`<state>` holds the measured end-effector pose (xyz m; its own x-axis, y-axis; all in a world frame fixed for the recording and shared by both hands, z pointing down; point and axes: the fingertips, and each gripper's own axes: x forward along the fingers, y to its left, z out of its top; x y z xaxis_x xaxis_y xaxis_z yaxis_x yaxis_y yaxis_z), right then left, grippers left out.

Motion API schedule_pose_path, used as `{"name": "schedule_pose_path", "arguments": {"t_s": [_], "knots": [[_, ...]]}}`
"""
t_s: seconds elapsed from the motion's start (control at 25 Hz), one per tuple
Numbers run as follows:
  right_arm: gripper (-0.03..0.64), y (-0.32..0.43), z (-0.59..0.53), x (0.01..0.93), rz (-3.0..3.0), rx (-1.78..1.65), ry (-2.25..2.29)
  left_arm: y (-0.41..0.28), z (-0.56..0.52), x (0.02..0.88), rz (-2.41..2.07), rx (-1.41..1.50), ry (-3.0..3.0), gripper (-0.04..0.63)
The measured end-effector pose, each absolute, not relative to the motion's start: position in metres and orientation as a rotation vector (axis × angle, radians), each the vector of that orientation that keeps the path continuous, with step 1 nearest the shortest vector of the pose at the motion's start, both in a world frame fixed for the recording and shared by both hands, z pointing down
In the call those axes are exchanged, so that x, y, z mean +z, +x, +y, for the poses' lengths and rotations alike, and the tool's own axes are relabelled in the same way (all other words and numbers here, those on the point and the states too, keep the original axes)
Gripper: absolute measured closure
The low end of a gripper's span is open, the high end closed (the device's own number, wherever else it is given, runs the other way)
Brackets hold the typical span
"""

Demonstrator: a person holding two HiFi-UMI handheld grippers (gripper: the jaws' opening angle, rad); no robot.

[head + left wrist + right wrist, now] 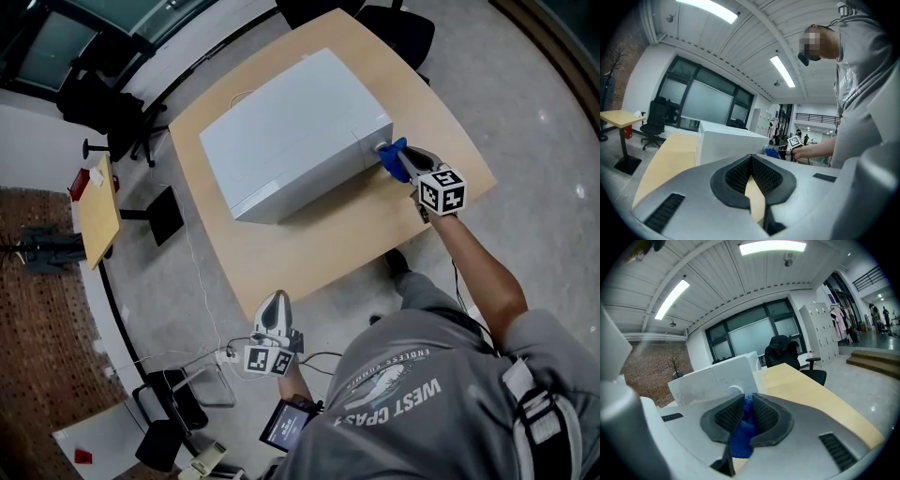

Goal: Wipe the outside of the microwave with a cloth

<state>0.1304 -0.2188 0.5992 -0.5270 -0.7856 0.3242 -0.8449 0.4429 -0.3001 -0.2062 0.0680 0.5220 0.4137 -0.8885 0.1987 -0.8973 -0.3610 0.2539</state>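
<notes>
**Wiping Pass: Cloth at the Microwave's Corner**

The left gripper (275, 302) hangs just off the near edge of the table, low at the person's side. Its jaws are clenched together with nothing between them, and it takes no part in the wipe.

The right gripper (392, 157) reaches out over the table, jaws clamped on a bunched blue cloth (742, 430). In the head view the cloth meets the white microwave (291, 141) at its right-hand corner. Contact looks made, though the touch line is too small to confirm. Judged step: a wiping pass on an outer face. The next move calls for steady pressure and a stroke along the panel, with the cloth kept against the casing and the jaw tips off it.

The microwave sits on a pale wooden table (281, 258), well in from its edges. Beyond lie a grey floor (525, 103), a black office chair (787, 350), a smaller desk (98, 211), a glazed wall (754, 338) and a brick wall (642, 366).
</notes>
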Motion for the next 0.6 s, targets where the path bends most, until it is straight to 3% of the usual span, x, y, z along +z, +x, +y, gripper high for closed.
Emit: {"name": "schedule_pose_path", "arguments": {"t_s": [0.6], "knots": [[0.555,0.178,-0.251,0.502,-2.764,0.733,1.478,-0.192,0.032,0.471,-1.706,0.036,2.365,0.572]]}}
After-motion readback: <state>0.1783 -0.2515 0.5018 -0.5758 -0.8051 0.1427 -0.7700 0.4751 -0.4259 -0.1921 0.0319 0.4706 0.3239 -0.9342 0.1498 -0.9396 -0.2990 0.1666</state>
